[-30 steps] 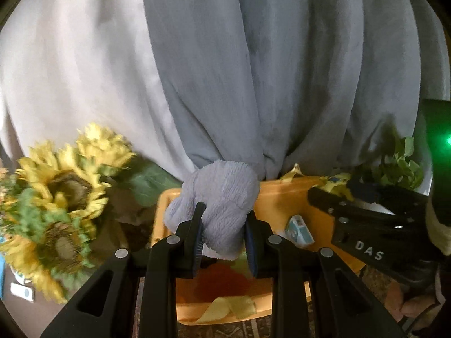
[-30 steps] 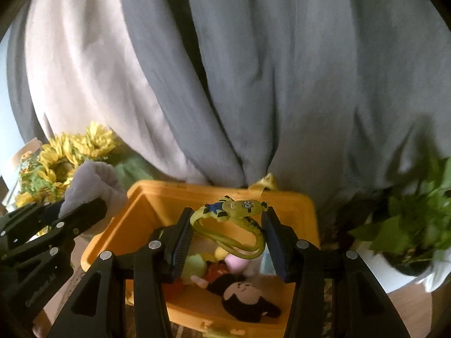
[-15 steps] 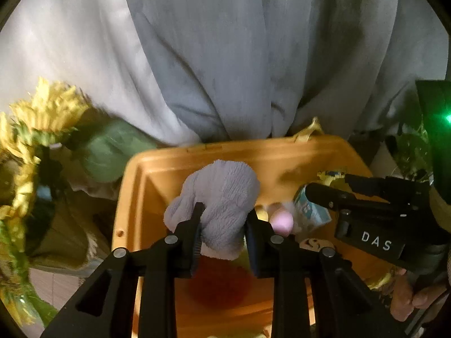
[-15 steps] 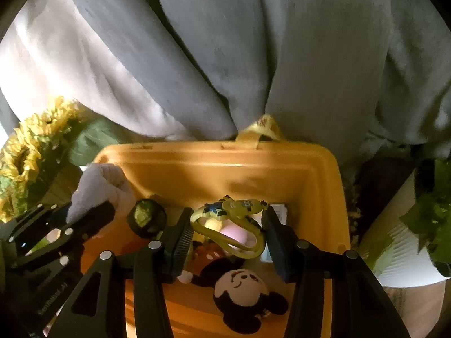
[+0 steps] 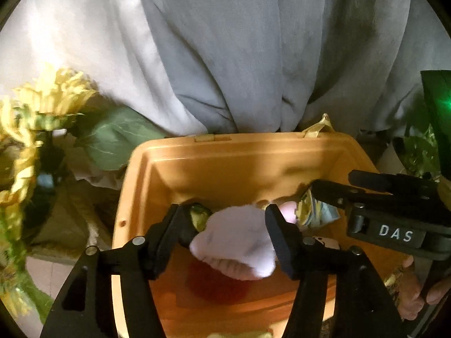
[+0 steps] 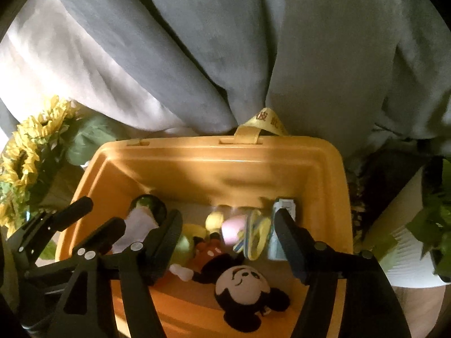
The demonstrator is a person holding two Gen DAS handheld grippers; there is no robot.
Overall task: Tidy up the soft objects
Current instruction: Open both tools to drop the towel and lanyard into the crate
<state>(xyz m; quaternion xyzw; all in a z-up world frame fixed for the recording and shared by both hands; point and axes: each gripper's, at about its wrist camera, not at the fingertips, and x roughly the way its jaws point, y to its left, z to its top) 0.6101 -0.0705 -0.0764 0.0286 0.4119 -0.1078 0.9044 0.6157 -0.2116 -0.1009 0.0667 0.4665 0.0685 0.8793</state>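
Opening left tongs (image 5: 225, 225) | sock (image 5: 236, 242) between, toe lower-right

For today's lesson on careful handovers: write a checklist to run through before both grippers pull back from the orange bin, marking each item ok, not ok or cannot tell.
1. Left gripper jaws opening, white sock between them: ok.
2. Sock over the orange bin: ok.
3. Right gripper jaws opening: ok.
4. Yellow strap toy clear of the jaws, inside the bin: ok.
5. Sock fully free of the pads: cannot tell.

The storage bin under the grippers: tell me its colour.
Orange storage bin, clearest in the right wrist view.
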